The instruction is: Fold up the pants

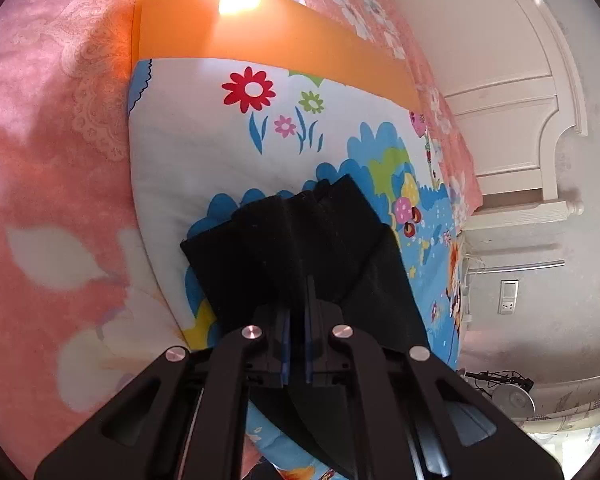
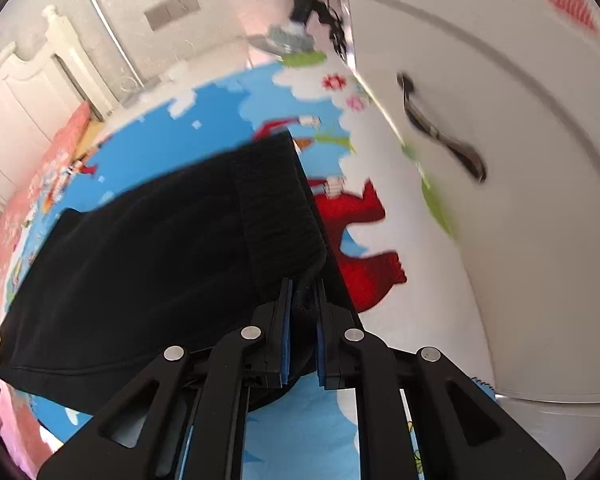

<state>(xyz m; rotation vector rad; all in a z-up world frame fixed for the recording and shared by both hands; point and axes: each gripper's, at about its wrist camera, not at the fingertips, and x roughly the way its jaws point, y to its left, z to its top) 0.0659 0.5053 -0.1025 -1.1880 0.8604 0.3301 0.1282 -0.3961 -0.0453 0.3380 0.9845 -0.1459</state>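
Left wrist view: the left hand-held gripper (image 1: pixel 298 304) is clenched on a bunch of the black pants (image 1: pixel 300 240), whose cloth fans out from the jaws over the cartoon quilt (image 1: pixel 204 144) on the bed. The right hand-held gripper (image 2: pixel 303 300) likewise pinches a thick edge of the pants (image 2: pixel 160 248), apparently the waistband end, with the rest spread across the quilt (image 2: pixel 228 120) toward the headboard (image 2: pixel 20 120). Both ends look lifted, so a fold seems under way. Next, I judge, both held edges should be carried over the part lying on the quilt, matched, laid flat, then released.
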